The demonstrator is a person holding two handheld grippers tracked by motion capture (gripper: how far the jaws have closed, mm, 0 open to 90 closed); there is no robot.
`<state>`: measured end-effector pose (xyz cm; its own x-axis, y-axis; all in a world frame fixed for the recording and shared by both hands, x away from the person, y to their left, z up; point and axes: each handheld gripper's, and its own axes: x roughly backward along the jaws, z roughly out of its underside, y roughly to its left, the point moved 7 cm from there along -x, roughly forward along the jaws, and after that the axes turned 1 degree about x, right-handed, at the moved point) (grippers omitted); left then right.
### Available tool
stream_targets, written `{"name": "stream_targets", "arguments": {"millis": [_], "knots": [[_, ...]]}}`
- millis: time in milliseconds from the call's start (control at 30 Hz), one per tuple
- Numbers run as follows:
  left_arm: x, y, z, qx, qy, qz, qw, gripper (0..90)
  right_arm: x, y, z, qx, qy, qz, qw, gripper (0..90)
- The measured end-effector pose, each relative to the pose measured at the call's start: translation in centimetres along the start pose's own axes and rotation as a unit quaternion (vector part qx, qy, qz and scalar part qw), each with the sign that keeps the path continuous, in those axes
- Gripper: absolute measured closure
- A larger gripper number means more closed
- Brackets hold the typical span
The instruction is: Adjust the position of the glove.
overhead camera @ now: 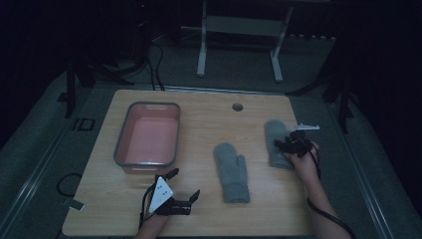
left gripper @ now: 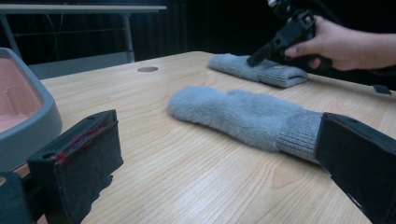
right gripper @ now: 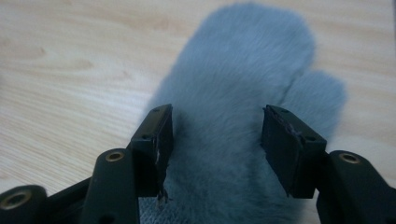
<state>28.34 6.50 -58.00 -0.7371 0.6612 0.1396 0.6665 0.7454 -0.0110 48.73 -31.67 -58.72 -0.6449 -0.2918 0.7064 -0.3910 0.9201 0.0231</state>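
Two grey fuzzy mittens lie flat on the wooden table [overhead camera: 199, 219]. The nearer mitten [overhead camera: 232, 172] [left gripper: 243, 114] is in the middle, cuff toward me. The far mitten [overhead camera: 275, 139] [left gripper: 257, 67] [right gripper: 247, 70] lies at the right. My right gripper [overhead camera: 287, 145] [right gripper: 217, 140] is down on the far mitten near its cuff, open, with a jaw sunk into the fur on each side. My left gripper [overhead camera: 183, 184] [left gripper: 215, 163] stands wide open low over the table's front left, aimed at the nearer mitten's cuff and holding nothing.
A grey tub with a pink inside [overhead camera: 148, 134] [left gripper: 28, 116] stands at the table's left. A round cable hole [overhead camera: 237, 107] [left gripper: 147, 69] is near the far edge. A white-legged frame [overhead camera: 239, 45] stands on the floor behind the table.
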Motion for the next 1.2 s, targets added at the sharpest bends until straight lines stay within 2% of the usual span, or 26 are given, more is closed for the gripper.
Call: {"name": "stream_targets", "arguments": {"millis": [100, 167, 267, 367, 433, 500, 767, 900, 1067, 1100, 1200], "knots": [[0.0, 0.0, 0.0, 0.0, 0.0, 0.0, 1.0, 1.2, -0.4, 0.1, 0.5, 0.015, -0.001, 0.007, 0.9999, 52.0], [0.0, 0.0, 0.0, -0.001, 0.0, 0.0, 1.0, 1.2, -0.5, 0.2, 0.6, 0.016, -0.002, 0.009, 0.9998, 58.6], [0.0, 0.0, 0.0, 0.0, 0.0, 0.0, 1.0, 1.2, -0.6, 0.7, 0.6, 0.034, 0.002, 0.022, 0.9992, 72.5], [0.0, 0.0, 0.0, 0.0, 0.0, 0.0, 1.0, 1.2, -0.5, 1.1, 0.5, 0.032, 0.003, 0.028, 0.9991, 79.6], [0.0, 0.0, 0.0, 0.001, -0.001, 0.0, 1.0, 1.3, -0.3, 1.2, 0.4, 0.013, -0.004, 0.012, 0.9998, 80.8], [0.0, 0.0, 0.0, 0.002, -0.001, 0.0, 1.0, 1.3, 0.3, 1.3, 0.3, 0.007, -0.014, 0.009, 0.9998, 81.2], [0.0, 0.0, 0.0, 0.002, -0.001, -0.001, 1.0, 1.2, 3.9, 2.7, 0.2, 0.004, -0.039, 0.002, 0.9992, 81.3], [0.0, 0.0, 0.0, 0.001, -0.001, -0.001, 1.0, 1.2, 6.0, 3.7, 0.8, -0.007, -0.048, -0.004, 0.9988, 81.2], [0.0, 0.0, 0.0, 0.001, -0.002, -0.001, 1.0, 1.2, 7.8, 4.9, 1.7, 0.0, -0.051, 0.003, 0.9987, 81.1], [0.0, 0.0, 0.0, 0.001, -0.001, -0.001, 1.0, 1.2, 8.6, 5.6, 2.2, 0.001, -0.052, 0.004, 0.9986, 81.0], [0.0, 0.0, 0.0, 0.0, -0.002, -0.001, 1.0, 1.2, 9.3, 6.5, 3.2, 0.003, -0.052, 0.002, 0.9986, 80.9]]}}
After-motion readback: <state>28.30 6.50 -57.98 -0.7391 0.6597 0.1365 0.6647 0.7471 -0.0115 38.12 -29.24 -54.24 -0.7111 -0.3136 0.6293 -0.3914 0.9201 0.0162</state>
